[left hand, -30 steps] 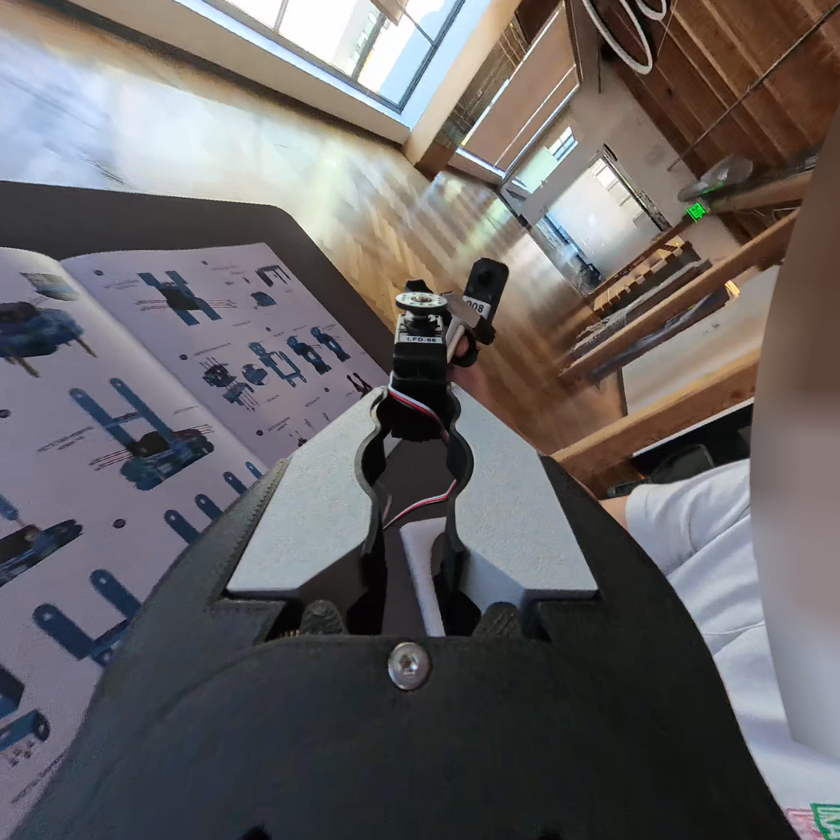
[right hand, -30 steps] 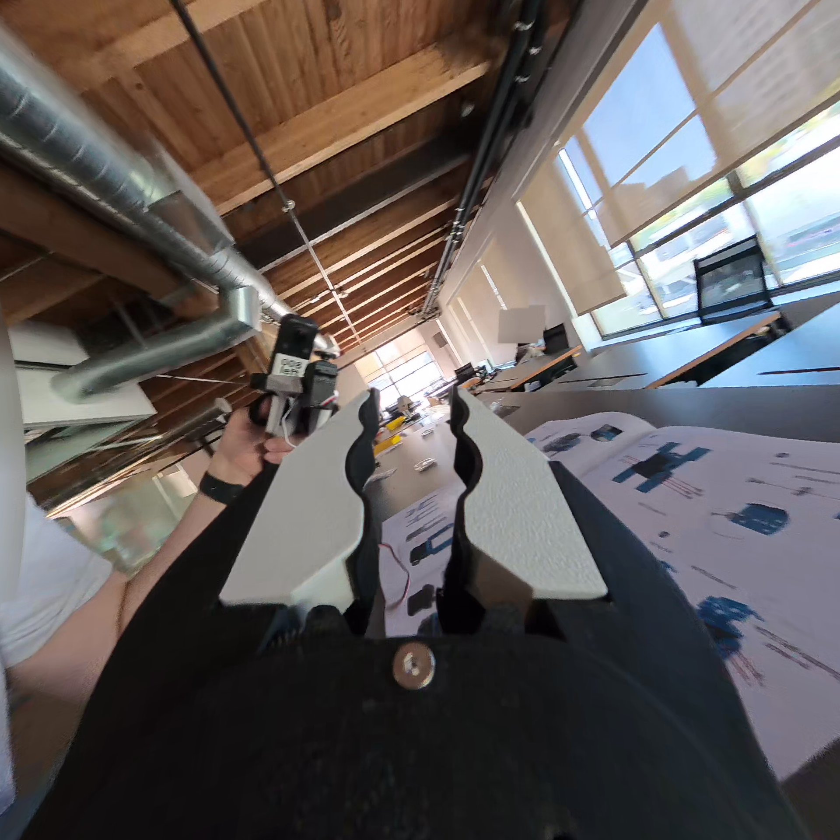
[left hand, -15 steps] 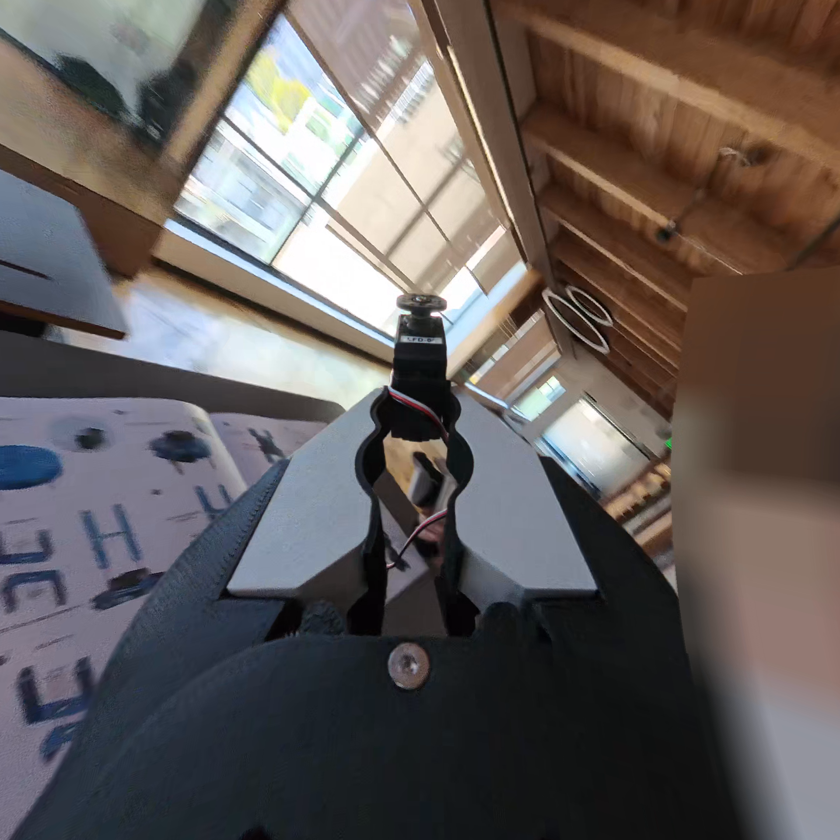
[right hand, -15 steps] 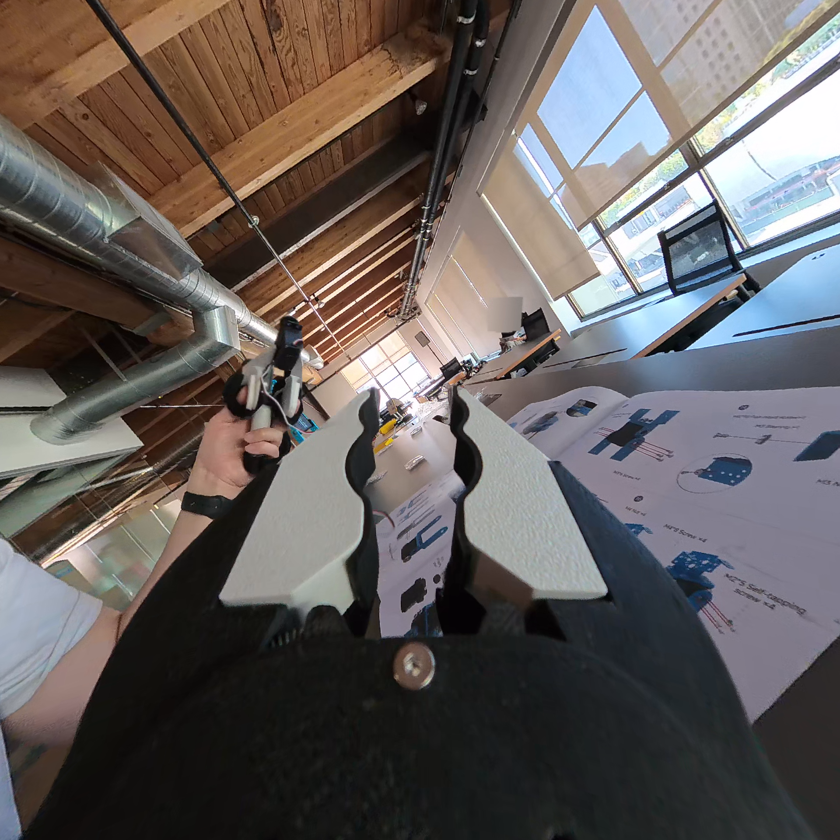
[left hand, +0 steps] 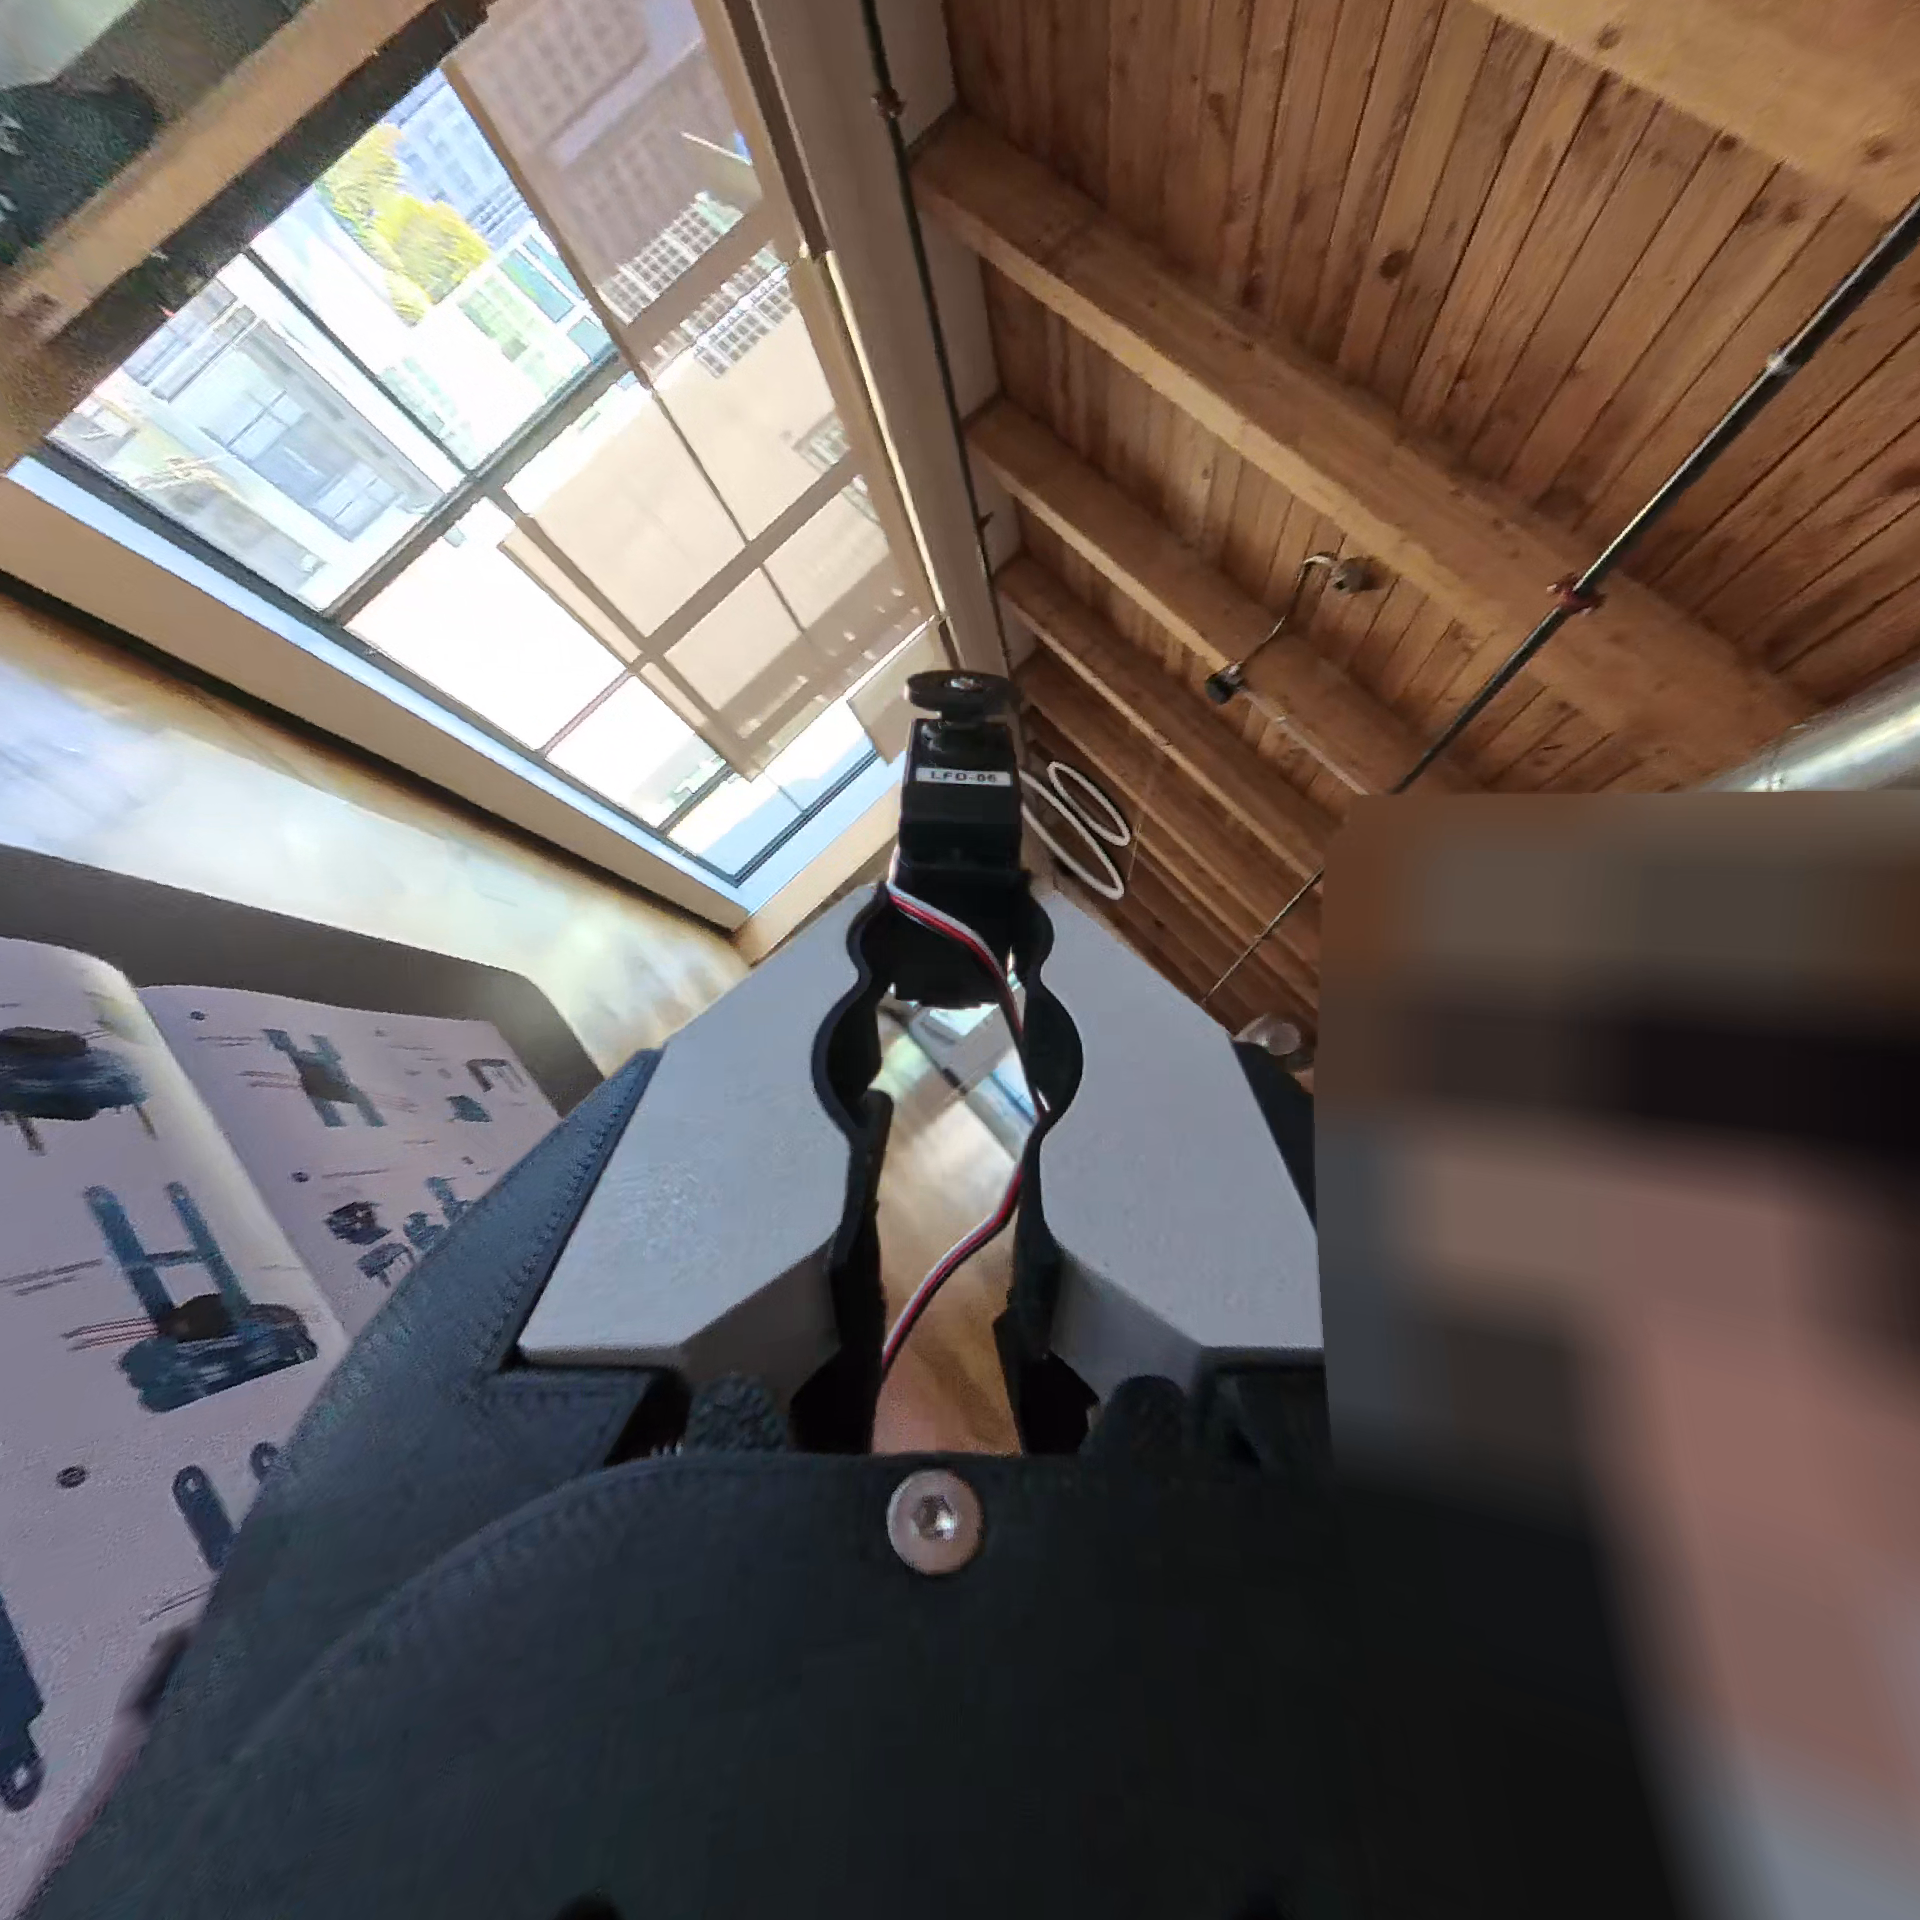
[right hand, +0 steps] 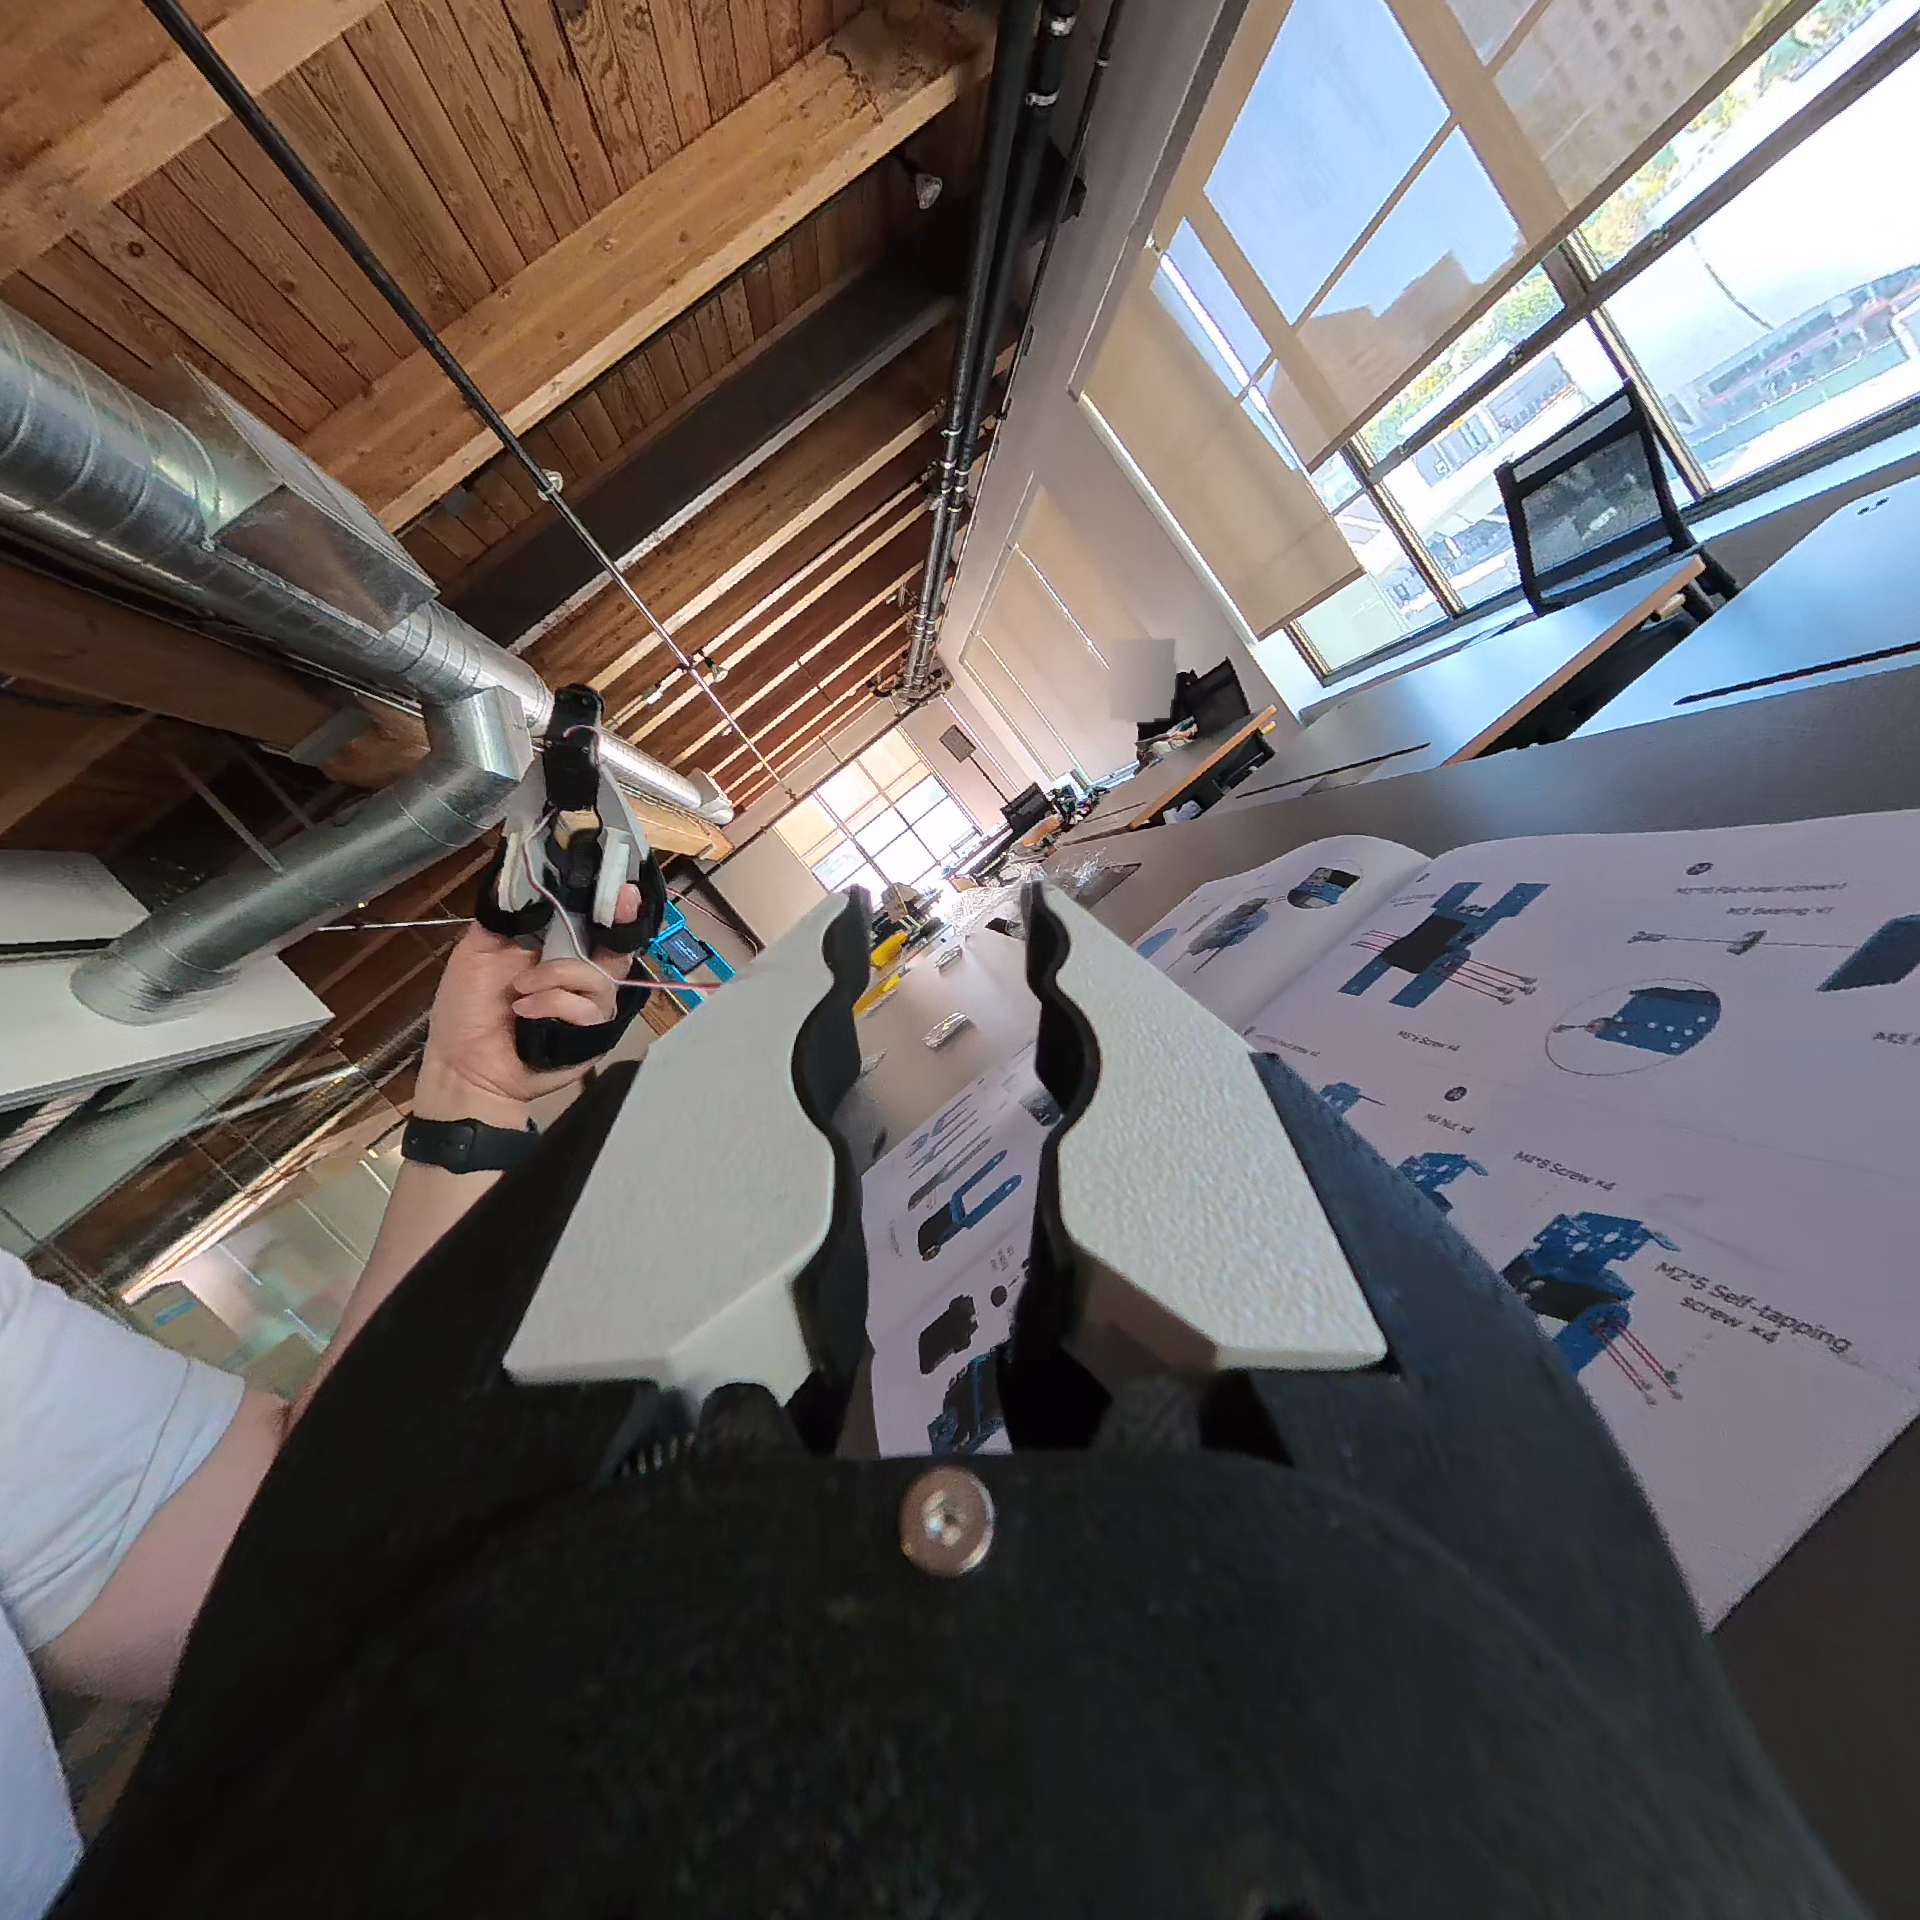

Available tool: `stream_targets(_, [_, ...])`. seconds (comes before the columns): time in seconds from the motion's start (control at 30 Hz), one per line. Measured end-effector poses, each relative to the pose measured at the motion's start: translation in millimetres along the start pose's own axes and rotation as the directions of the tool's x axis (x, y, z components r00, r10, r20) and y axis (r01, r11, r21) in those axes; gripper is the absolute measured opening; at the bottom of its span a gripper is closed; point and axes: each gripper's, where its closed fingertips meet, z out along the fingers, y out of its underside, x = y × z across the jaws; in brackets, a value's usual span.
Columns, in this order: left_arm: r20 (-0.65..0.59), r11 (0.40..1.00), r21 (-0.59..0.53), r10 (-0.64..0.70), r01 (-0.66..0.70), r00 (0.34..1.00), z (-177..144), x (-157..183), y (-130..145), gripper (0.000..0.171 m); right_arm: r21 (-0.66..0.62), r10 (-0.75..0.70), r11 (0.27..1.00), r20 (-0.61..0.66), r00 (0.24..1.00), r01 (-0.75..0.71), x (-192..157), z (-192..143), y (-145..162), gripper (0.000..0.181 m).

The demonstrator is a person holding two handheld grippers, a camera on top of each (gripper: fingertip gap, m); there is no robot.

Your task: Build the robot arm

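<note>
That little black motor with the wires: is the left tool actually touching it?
Touching. The left wrist view shows the left tool shut on the black motor, its base pinched between both fingertips.

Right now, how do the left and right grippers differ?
The left gripper is shut on a black servo; the right gripper grips nothing, with a gap between its fingers. The left points up at the window and wood ceiling, while the right looks along the table over the open manual. Both have white fingers on black bodies.
</note>
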Motion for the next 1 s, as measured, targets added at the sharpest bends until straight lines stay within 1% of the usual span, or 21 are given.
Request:
stream_targets(0.1, [0.012, 0.995, 0.092, -0.03, 0.029, 0.999, -16.2, -6.6, -17.5, 0.02, 0.0, 0.034, 0.999, -0.003, 0.999, -0.034, 2.0, -0.3, 0.4, 0.027])
stream_targets(0.2, [-0.026, 0.981, 0.164, -0.104, 0.107, 0.994, -29.6, -11.7, -29.7, 0.02, -0.002, 0.063, 0.998, 0.007, 0.998, -0.063, 2.3, 0.1, 1.1, 0.026])
stream_targets(0.3, [-0.057, 0.975, 0.161, -0.143, 0.151, 0.988, -29.5, -14.3, -28.8, 0.02, -0.001, 0.069, 0.998, 0.0, 0.998, -0.069, 4.2, 0.0, 1.2, 0.026])
stream_targets(0.43, [-0.159, 0.953, 0.18, -0.217, 0.245, 0.963, -30.0, -9.6, -31.5, 0.021, 0.002, 0.074, 0.997, 0.0, 0.997, -0.074, 4.2, -0.3, 0.5, 0.026])
stream_targets(0.5, [-0.183, 0.945, 0.19, -0.233, 0.267, 0.955, -31.3, -9.0, -33.4, 0.02, 0.002, 0.078, 0.997, -0.002, 0.997, -0.078, 4.9, -0.3, 0.4, 0.026])
stream_targets(0.7, [-0.147, 0.962, 0.158, -0.198, 0.221, 0.969, -27.1, -7.0, -28.5, 0.021, 0.015, 0.093, 0.996, 0.001, 0.996, -0.093, 5.4, -1.4, -2.2, 0.024])
stream_targets(0.8, [-0.096, 0.973, 0.147, -0.166, 0.179, 0.981, -25.0, -10.7, -25.9, 0.021, 0.017, 0.091, 0.996, -0.003, 0.996, -0.091, 6.4, -1.8, -2.7, 0.024])
stream_targets(0.9, [0.001, 0.988, 0.116, -0.106, 0.105, 0.994, -22.6, -18.8, -20.8, 0.02, 0.013, 0.087, 0.996, -0.008, 0.996, -0.087, 7.2, -1.6, -2.1, 0.024])
stream_targets(1.0, [0.141, 0.999, 0.018, 0.042, -0.046, 0.989, -15.6, -26.9, -9.8, 0.02, 0.002, 0.072, 0.997, -0.018, 0.997, -0.071, 7.8, -0.6, -0.1, 0.023])
